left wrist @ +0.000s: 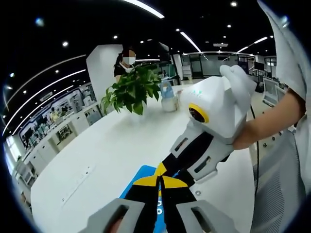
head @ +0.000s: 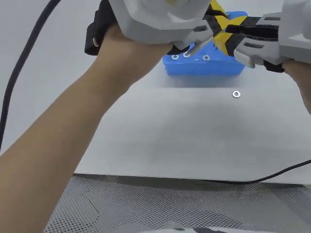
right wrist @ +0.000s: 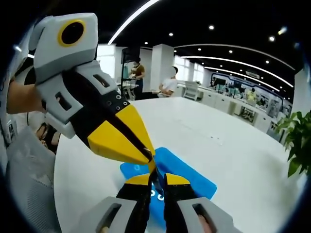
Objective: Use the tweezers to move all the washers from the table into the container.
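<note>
The blue container (head: 221, 68) sits at the far side of the table, with three washers (head: 206, 58) lying in it. One washer (head: 236, 94) rests on the table just in front of it. Above the container my left gripper (head: 217, 19) and right gripper (head: 227, 36) meet tip to tip. A thin silvery tweezers tip (head: 190, 49) slants down to the washers at the container's left end. In the right gripper view my own gripper (right wrist: 156, 180) looks shut on a thin dark strip, with the left gripper's yellow fingertips (right wrist: 131, 138) right above. My left gripper (left wrist: 161, 183) is shut in its own view.
A black cable (head: 19, 63) crosses the table's left side and another (head: 272, 174) runs along its near right edge. Perforated metal mesh (head: 146, 204) lies below the table's front edge. A potted plant (left wrist: 129, 92) stands far back on the long white table (left wrist: 97, 150).
</note>
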A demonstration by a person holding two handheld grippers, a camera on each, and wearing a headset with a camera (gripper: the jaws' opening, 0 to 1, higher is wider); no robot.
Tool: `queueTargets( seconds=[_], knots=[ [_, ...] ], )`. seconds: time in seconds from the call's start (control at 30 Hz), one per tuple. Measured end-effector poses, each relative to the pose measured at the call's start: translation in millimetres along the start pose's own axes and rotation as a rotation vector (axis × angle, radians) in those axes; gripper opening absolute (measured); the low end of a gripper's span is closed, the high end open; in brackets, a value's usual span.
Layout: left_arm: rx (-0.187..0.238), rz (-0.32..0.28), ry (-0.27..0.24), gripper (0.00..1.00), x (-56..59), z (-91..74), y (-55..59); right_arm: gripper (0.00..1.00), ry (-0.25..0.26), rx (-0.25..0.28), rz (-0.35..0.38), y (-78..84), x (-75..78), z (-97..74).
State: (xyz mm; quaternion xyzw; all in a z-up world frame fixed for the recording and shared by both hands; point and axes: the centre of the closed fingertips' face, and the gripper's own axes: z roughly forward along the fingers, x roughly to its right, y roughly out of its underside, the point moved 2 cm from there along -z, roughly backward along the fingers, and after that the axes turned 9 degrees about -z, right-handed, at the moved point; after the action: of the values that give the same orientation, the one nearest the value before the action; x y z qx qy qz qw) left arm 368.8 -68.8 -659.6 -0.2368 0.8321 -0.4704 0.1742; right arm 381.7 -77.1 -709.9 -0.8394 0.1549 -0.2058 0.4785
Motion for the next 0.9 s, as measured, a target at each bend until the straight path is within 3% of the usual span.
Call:
queueTargets(
  seconds=[0.17,0.43,0.83,0.9],
  knots=[
    [0.036,-0.013,0.011,0.00,10.5,-3.8,-10.0,0.05,0.011,0.019,0.032,-3.5,-4.5,-15.0],
    [0.031,0.006,0.054,0.00,36.0,-4.5,-11.5,0.05,0.013,-0.004,0.037,5.7,-15.6,-30.7],
    [-0.003,-0.044,0.108,0.00,44.0,0.5,1.2,0.05,-0.022,-0.089,0.047,35.0,-28.1,-35.5],
    [-0.008,-0.052,0.115,0.00,45.5,0.7,2.6,0.05,-0.012,-0.130,0.004,39.8,-31.2,-36.5]
  ],
)
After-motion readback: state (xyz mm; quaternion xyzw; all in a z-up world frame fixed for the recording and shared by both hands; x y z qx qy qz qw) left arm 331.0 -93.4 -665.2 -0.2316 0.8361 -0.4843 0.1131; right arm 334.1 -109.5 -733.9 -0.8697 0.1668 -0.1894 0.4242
